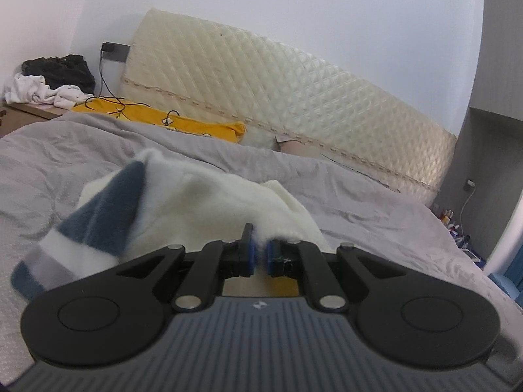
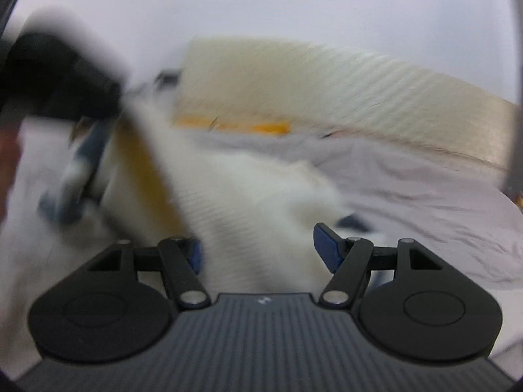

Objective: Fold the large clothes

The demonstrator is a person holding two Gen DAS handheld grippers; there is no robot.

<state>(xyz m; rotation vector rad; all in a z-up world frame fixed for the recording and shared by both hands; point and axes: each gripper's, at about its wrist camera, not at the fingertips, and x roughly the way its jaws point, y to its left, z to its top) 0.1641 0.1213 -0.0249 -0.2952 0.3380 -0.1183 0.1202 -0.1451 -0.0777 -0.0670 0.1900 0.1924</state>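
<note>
Nearest the lens, the left hand-held gripper was pinched on an edge of the white fleece garment, which lay bunched on the grey bed directly ahead. Its blue-striped sleeve trailed down to the left, so the long axis seemingly ran left to right. The right hand-held gripper stood spread, the blurred garment between its fingers but not clamped. I judged the left nearer to leading the fold.

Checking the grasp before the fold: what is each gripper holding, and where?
Left gripper pinches the white sweater at an edge. Right gripper is open around it, holding nothing.
</note>
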